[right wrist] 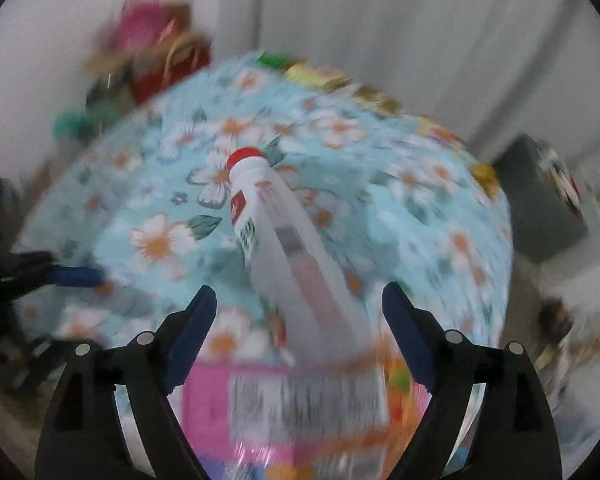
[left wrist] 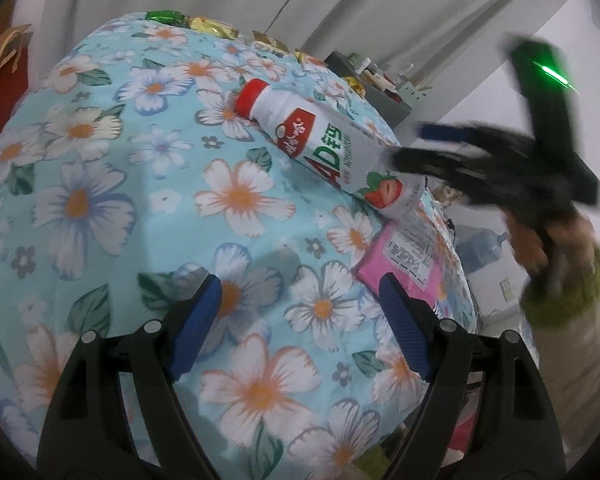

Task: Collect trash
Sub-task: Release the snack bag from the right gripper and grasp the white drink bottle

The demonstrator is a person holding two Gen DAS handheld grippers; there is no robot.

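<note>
A white plastic bottle [left wrist: 324,140] with a red cap and a strawberry label lies on its side on the round table with a flowered blue cloth [left wrist: 100,200]. A pink snack packet [left wrist: 408,256] lies by its base at the table's right edge. My left gripper [left wrist: 300,300] is open and empty above the cloth, short of the bottle. My right gripper [left wrist: 412,144] reaches in from the right, blurred, its fingers at the bottle's base. In the right wrist view the right gripper [right wrist: 300,304] is open with the bottle [right wrist: 284,240] lying between its fingers and the pink packet [right wrist: 300,400] below.
Several green and gold wrappers [left wrist: 188,22] lie along the table's far edge. A red paper bag [left wrist: 0,76] stands at the left. A grey shelf with small items [left wrist: 380,80] stands behind the table, and a water jug [left wrist: 480,244] on the floor at the right.
</note>
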